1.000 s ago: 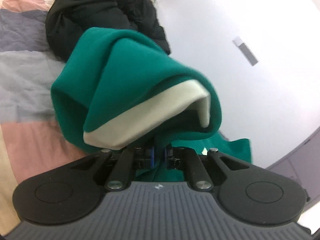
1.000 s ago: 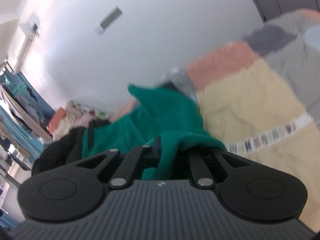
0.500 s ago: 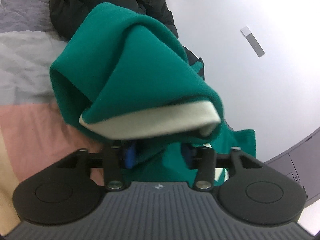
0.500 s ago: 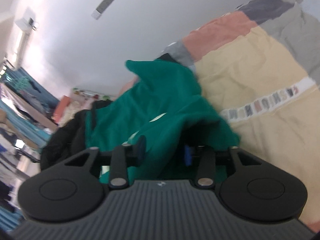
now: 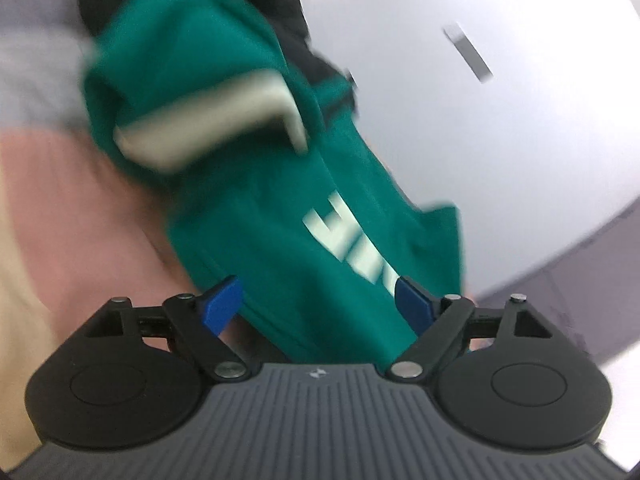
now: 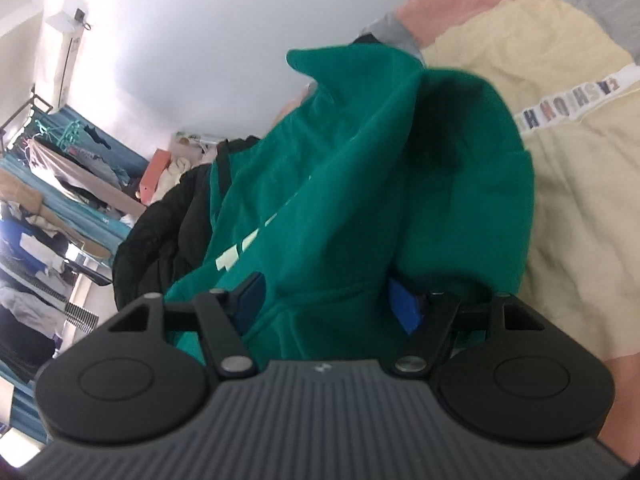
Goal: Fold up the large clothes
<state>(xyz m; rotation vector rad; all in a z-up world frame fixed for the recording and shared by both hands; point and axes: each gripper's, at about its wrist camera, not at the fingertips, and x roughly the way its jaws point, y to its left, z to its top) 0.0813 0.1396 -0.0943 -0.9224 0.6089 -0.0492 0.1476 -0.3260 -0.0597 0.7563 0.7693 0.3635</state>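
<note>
Garment: the green sweatshirt (image 5: 256, 208) lay bunched on the bed (image 6: 568, 168), against a black jacket (image 6: 160, 232).
Left gripper (image 5: 318, 306): fingers had just been opening, spread wide, cloth loose between them.
Right gripper (image 6: 326, 300): fingers likewise just parted, fabric draped between, unpinched.
Advice: draw both back level so no fold snags.
Unclear: left view blurred; sleeves hidden.

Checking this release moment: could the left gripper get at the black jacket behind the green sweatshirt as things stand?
Probably not directly. The green sweatshirt lies heaped between the left gripper and the black jacket, covering most of it. The jaws have just been opening and stand wide, with green fabric between them, so the gripper would have to go over or around.
</note>
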